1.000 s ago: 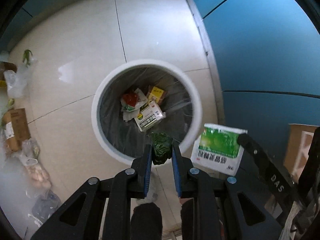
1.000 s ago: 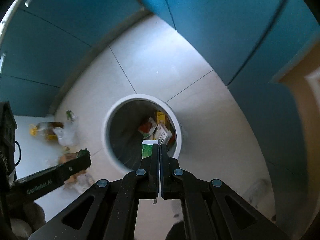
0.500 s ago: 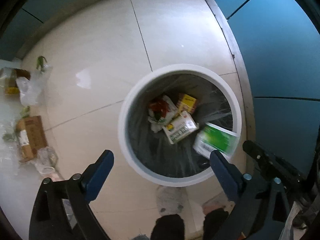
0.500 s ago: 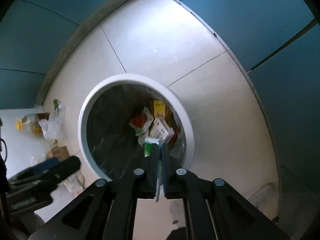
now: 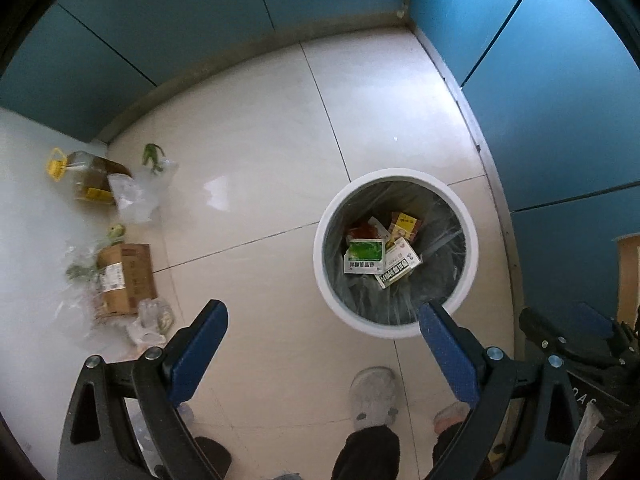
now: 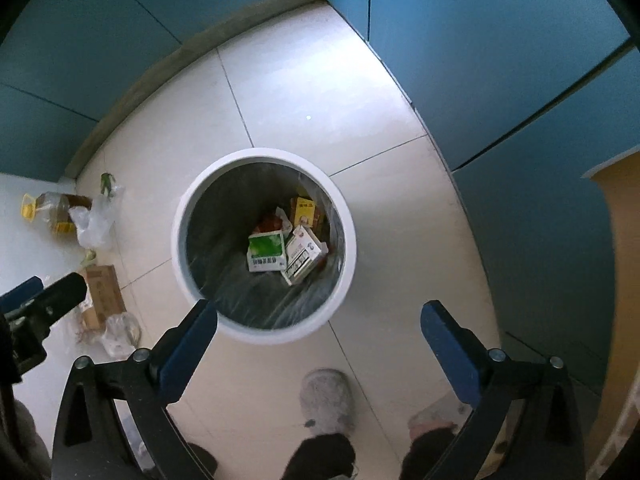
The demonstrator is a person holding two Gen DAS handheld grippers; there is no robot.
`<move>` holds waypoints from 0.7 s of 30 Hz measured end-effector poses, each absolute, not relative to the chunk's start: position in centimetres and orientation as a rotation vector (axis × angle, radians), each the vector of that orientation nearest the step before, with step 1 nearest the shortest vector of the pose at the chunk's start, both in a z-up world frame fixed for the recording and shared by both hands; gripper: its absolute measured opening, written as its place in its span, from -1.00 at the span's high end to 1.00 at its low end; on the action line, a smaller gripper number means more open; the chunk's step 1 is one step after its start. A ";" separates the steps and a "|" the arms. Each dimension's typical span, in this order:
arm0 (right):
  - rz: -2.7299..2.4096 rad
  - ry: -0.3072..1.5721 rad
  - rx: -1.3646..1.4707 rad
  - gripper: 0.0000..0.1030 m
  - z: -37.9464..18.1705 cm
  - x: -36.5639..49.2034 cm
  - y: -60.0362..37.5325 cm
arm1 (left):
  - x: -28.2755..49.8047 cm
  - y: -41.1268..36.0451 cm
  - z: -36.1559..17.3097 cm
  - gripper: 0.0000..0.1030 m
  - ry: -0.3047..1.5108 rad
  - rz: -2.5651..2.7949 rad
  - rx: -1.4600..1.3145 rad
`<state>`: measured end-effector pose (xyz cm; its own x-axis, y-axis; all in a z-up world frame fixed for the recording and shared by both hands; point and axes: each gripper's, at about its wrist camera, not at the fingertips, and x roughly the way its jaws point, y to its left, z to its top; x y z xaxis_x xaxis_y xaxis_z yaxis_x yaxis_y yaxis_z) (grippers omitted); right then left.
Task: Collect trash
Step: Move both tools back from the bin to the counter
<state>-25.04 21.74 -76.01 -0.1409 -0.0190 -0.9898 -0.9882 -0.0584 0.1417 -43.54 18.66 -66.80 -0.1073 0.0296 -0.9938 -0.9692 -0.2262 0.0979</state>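
1. pale floor tiles [image 5: 260, 184] meet teal walls; the white bin [image 5: 474, 240] stands by the wall.
2. left gripper [image 5: 320, 344] and right gripper [image 6: 318, 332] have just been opening; both are spread wide with nothing between.
3. green box [image 5: 364, 256] lies in the bin.
4. cardboard box [image 5: 126, 276] looks light and stiff: pinch an edge. plastic bag [image 5: 136, 196] looks soft and slippery: take a bunched fold.
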 end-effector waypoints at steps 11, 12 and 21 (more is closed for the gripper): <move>1.416 1.191 -1.176 -1.00 -60.1 -23.7 17.9 | -41.7 14.1 -53.7 -0.90 1.093 1.514 -1.233; 1.428 1.185 -1.168 -1.00 -58.4 -23.5 17.5 | -41.4 13.7 -52.5 -0.90 1.095 1.512 -1.223; 1.506 1.161 -1.099 -1.00 -44.3 -21.1 12.9 | -38.9 9.7 -41.4 -0.90 1.059 1.518 -1.147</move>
